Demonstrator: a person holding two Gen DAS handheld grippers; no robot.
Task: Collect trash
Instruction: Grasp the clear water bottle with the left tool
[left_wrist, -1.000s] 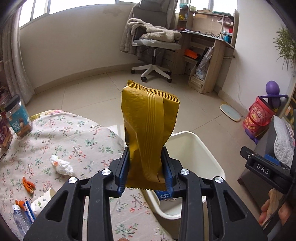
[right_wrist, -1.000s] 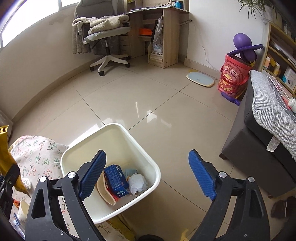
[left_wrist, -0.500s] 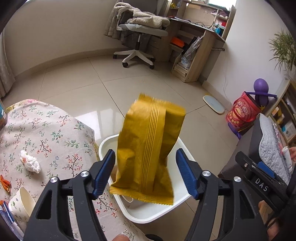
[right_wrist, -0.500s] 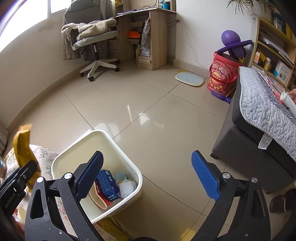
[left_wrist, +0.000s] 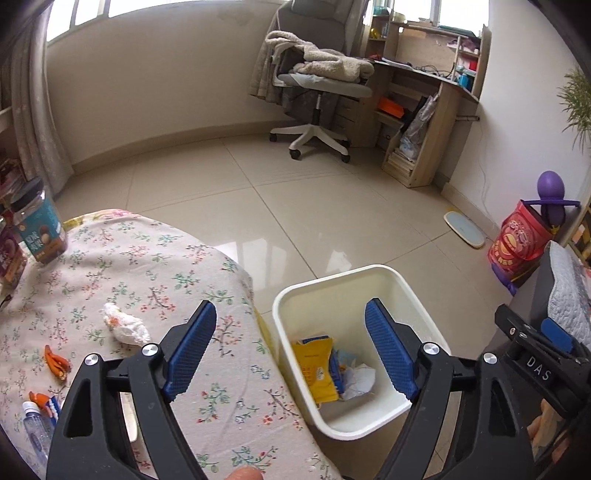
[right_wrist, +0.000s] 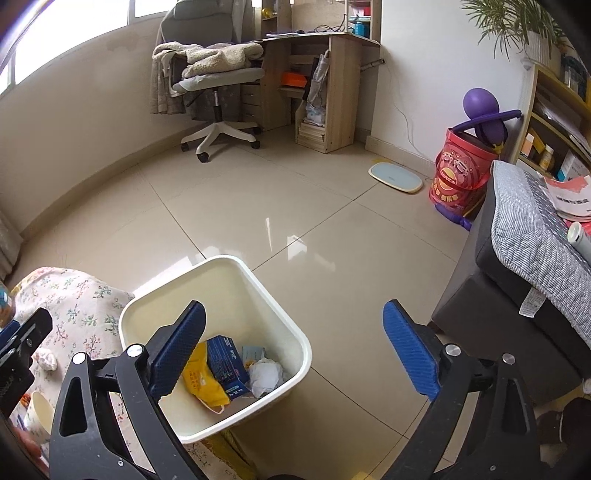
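Left gripper (left_wrist: 290, 345), jaws opening with nothing between them, above the cream plastic waste bin (left_wrist: 413, 291). Yellow foil snack bag (left_wrist: 314, 369) lies inside (beside crumpled white paper (left_wrist: 360, 380)). Right gripper (right_wrist: 295, 350) wide apart, empty.

Cream-white bin (left_wrist: 413, 291); yellow packet (left_wrist: 316, 365) and blue box (right_wrist: 225, 363) inside. Worktop cloth (left_wrist: 147, 266): beige, floral print. Hand-held gripper pads (left_wrist: 388, 350): blue. Floor (left_wrist: 314, 206): beige tiles.

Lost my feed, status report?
Left gripper opening, empty; right gripper open, empty. Yellow snack bag inside white plastic bin. Crumpled white tissue on floral tablecloth, unobstructed.
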